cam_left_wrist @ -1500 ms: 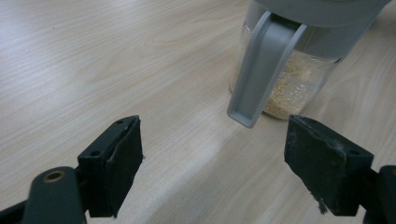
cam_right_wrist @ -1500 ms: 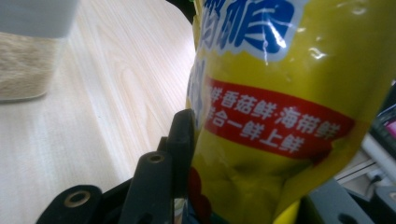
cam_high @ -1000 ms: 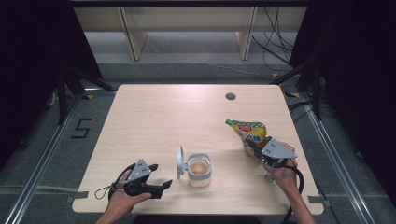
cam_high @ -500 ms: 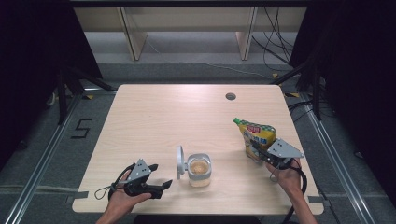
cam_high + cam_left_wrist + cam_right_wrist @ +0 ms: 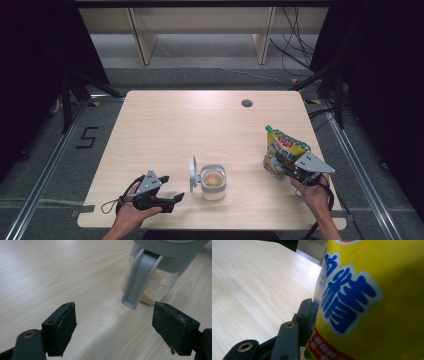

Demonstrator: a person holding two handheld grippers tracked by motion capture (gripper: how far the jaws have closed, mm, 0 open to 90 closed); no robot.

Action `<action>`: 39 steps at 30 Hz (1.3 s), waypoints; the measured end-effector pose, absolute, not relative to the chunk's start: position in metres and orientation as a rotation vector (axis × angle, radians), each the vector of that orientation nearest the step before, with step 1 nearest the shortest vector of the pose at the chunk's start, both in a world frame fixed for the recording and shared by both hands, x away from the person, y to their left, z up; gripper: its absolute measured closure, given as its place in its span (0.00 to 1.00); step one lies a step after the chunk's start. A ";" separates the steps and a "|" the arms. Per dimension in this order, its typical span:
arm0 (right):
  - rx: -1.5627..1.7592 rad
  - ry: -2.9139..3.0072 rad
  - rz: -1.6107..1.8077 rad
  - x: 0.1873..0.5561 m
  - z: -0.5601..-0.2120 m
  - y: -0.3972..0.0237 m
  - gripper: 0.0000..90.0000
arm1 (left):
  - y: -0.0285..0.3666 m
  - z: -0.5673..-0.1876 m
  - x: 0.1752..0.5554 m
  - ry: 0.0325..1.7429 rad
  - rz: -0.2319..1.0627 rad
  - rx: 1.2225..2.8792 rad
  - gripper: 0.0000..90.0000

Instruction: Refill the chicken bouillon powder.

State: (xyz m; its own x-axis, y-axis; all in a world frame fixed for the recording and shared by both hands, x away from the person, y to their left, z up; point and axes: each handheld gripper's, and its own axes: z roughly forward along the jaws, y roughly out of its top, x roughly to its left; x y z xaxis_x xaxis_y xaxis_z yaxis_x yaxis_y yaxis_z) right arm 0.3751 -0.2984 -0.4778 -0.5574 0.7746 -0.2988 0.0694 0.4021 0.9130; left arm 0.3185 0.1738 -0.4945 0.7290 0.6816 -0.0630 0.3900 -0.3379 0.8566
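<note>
Holding: right gripper [image 5: 281, 167] has the yellow pouch [image 5: 281, 151] between its jaws; the jaws have just been opening, and one pad [image 5: 308, 312] touches the pouch's side.
Idle: left gripper [image 5: 172, 198] lies low on the table [image 5: 165, 125] with jaws spread wide and nothing in them.
Obstacles: glass jar [image 5: 213, 181] with a grey flip lid [image 5: 192, 174] swung up stands between the two grippers, just ahead of the left jaws; pale crumbly stuff fills its lower part.
Pouch look: yellow, blue lettering, a red band, green cap at top; upright, leaning slightly.
Place: near the table's right edge, at the front.
Room: bare wood to the far side; a small round hole [image 5: 246, 103] near the far edge.
</note>
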 end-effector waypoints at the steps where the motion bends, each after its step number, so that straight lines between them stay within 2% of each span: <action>1: 0.719 1.924 1.193 0.375 -0.478 -0.299 0.67 | 0.174 -0.494 0.318 0.818 0.382 1.969 0.21; 10: 0.752 1.917 1.181 0.374 -0.478 -0.299 0.61 | 0.174 -0.494 0.318 0.815 0.382 1.969 0.21; 16: 0.824 1.912 1.201 0.367 -0.477 -0.301 0.47 | 0.174 -0.493 0.318 0.813 0.384 1.963 0.21; 21: 0.906 1.914 1.213 0.356 -0.473 -0.306 0.42 | 0.173 -0.494 0.318 0.820 0.380 1.962 0.21; 34: 1.163 1.916 1.208 0.315 -0.473 -0.312 0.38 | 0.175 -0.492 0.318 0.813 0.390 1.964 0.21; 39: 1.130 1.950 1.194 0.304 -0.474 -0.311 0.36 | 0.175 -0.492 0.318 0.813 0.387 1.961 0.21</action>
